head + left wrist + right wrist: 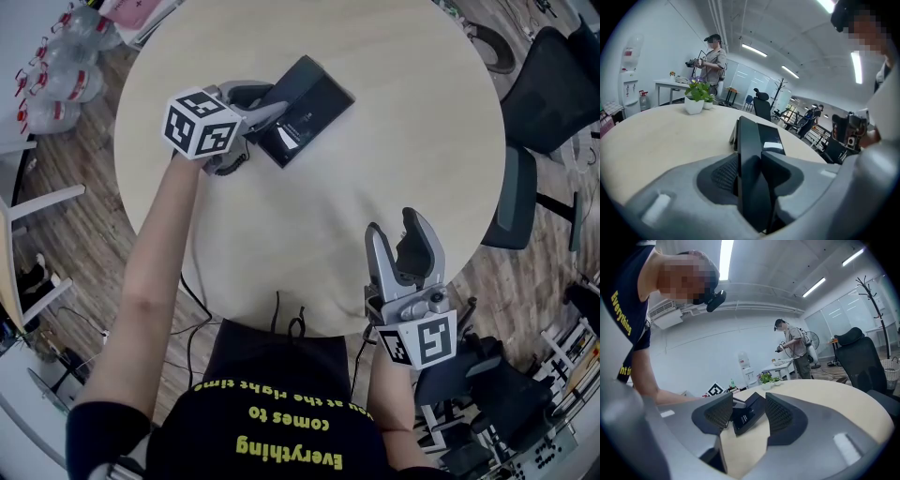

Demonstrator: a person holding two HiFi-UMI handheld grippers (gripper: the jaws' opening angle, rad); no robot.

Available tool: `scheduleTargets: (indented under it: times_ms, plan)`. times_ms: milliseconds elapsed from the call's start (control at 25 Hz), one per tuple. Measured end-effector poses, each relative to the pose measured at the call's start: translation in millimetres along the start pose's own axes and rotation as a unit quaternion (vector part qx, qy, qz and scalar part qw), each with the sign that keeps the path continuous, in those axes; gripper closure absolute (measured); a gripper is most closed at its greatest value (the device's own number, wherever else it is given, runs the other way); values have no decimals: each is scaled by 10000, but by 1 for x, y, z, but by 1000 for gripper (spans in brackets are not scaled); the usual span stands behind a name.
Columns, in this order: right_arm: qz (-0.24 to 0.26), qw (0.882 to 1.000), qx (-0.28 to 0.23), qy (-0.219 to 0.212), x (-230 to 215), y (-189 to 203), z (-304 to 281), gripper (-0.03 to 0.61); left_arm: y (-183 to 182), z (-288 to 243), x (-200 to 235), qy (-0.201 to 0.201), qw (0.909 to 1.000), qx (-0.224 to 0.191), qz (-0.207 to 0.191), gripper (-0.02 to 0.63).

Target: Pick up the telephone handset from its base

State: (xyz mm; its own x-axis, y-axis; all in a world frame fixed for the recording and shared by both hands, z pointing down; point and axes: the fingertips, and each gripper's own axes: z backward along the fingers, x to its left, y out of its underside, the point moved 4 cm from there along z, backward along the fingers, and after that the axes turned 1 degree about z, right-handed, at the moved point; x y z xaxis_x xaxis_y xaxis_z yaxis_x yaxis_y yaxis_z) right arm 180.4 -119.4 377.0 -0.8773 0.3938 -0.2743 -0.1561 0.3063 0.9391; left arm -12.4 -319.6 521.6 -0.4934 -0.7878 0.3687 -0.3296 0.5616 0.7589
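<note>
Clamping the telephone handset (749,154) between its pads, the left claw (272,105) sits at the counter's (309,216) eleven o'clock, the handset lying against its base (323,94). At five o'clock, the right claw (394,227) hangs open and empty.

Shirt (281,412) — yellow print on black, upside down in the head view: "Everything comes to the right time". The word "Everything" shows again on it in the right gripper view. Base (319,94) — white label (291,134), print too small to read.
</note>
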Motion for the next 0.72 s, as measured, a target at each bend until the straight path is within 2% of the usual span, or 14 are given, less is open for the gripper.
scheduleTargets:
  times_ms: [480,520,720]
  plan:
    - [36,10000,20,-82,3,-1,-6,361,-9,13,-2,53,9981,-358,491,494]
    - [38,9999,23,-93,3,-1,-5,362,-11,15,0,7,9977,-409,531,531]
    - [51,9999,20,-134,1,0,-2,362,-20,23,2,-79,9983,-410,408,541]
